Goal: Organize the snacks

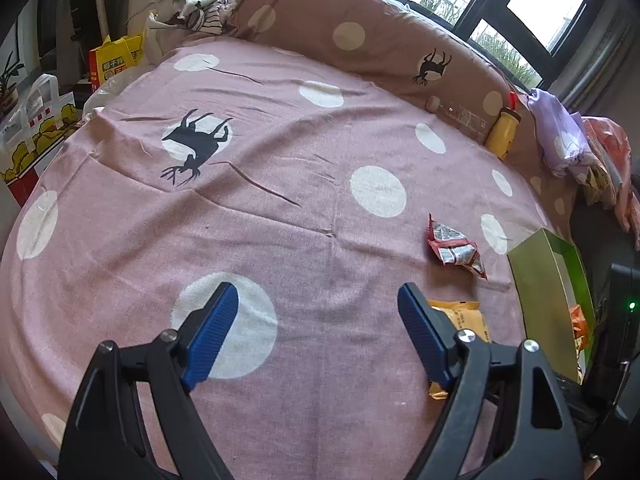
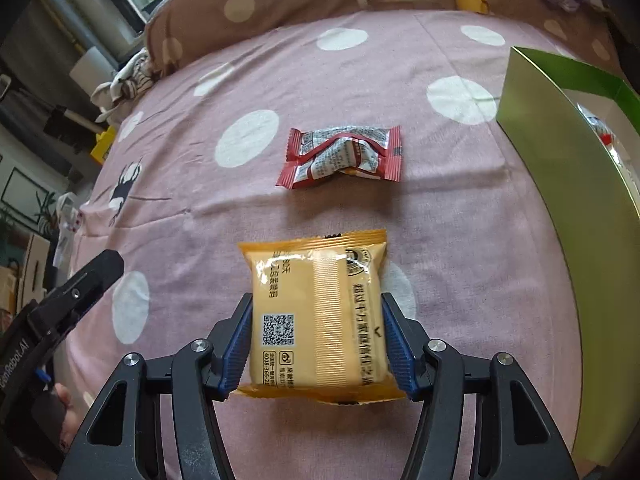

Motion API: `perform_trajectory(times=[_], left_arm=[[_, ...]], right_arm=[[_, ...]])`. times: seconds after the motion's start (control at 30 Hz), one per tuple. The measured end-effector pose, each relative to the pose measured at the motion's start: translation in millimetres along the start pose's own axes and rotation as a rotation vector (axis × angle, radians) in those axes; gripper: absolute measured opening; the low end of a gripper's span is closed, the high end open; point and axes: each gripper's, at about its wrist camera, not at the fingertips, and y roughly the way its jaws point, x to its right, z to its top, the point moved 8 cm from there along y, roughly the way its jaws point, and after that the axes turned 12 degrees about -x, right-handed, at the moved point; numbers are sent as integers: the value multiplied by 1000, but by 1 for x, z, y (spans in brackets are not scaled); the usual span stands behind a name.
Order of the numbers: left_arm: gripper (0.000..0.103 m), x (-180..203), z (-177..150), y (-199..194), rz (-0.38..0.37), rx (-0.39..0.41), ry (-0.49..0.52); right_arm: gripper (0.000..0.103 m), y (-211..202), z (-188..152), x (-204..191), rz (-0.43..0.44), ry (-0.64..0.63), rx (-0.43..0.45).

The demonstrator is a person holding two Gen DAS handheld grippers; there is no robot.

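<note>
Nearest: right gripper (image 2: pixel 318 344) clamps the yellow snack pack (image 2: pixel 318 316) w/ a blue pad on each side edge, pack above the pink dotted bedsheet (image 2: pixel 460 240). Left gripper (image 1: pixel 318 340) gapes wide over the sheet, nothing btwn its blue pads; the same yellow pack shows just right of its right finger. Next out, red-and-white snack pack (image 2: pixel 344 156) lies crumpled on the sheet, apart from both grippers. Green box (image 2: pixel 568 184) stands open at the right edge w/ some items inside. Farthest, yellow bottle (image 1: pixel 504 130) leans on the dotted bolster (image 1: pixel 360 12).
</note>
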Motion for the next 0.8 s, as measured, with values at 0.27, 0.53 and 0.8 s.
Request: perform_trajectory(times=[0.27,0.53,0.8], left_arm=[[82,25,-11,-1,-41,-1,65],[73,64,-28,8,-146,-58,150],[44,86,-45,26,-229,-150,158]], right_arm=[[73,-32,5,16,121,73,88],[73,-44,9,29,279,156,127],[67,-28,7,25,315,150,75]])
